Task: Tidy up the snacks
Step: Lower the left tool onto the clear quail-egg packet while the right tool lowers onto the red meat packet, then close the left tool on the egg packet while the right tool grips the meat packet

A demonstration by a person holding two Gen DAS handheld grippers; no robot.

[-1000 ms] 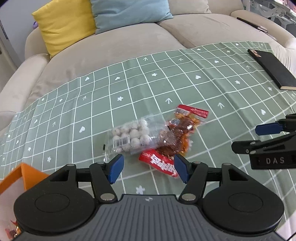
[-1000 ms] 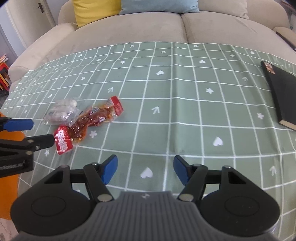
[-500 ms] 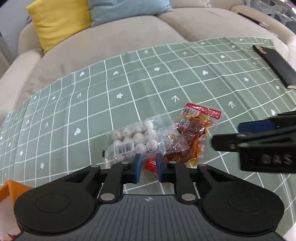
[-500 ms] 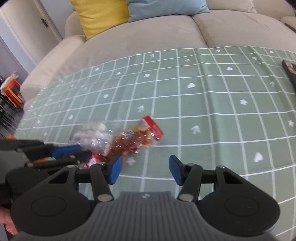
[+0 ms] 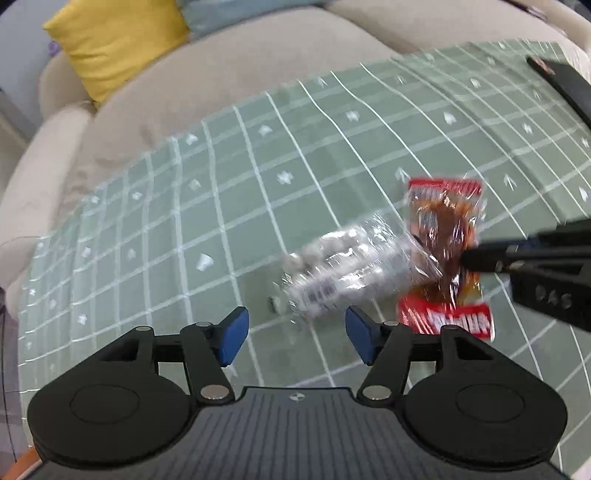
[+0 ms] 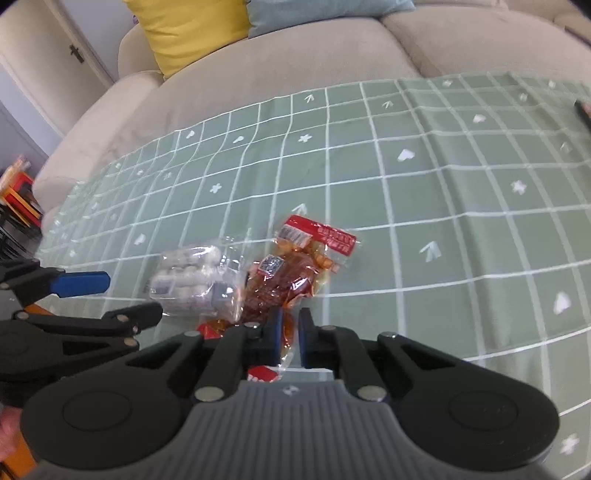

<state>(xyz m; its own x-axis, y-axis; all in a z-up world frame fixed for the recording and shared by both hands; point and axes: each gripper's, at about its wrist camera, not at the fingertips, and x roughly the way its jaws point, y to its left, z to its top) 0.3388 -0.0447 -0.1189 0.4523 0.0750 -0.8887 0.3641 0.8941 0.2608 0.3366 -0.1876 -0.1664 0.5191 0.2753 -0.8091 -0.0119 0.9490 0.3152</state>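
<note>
A sage-green cloth [image 6: 424, 192] printed with a white grid, small hearts, stars and arrows lies spread over the seat of a beige sofa [image 6: 295, 59]. At the far left of the sofa a yellow cushion [image 5: 114, 40] leans against the backrest, with a pale blue cushion [image 6: 325, 13] just to its right. A black book [image 5: 565, 85] rests on the cloth at the far right edge. Beyond the sofa's left arm, a white door [image 6: 48, 55] and a low red and yellow stand [image 6: 16, 192] show in the right wrist view.

Two snack packets lie near the middle of the cloth, touching and partly overlapping. The clear bag of white balls [image 6: 192, 277] is on the left; the red-edged packet of brown snacks [image 6: 291, 273] is on the right, its far end pointing away and its near end toward the grippers.

The right gripper [image 6: 288, 339] has its blue pads drawn close together, pinching the near edge of the brown-snack packet. The left gripper [image 5: 295, 336] hovers just near of the clear bag with its jaws opening wide and nothing between them. An orange object [image 5: 22, 456] peeks in at the near left corner, too little of it visible to identify.
</note>
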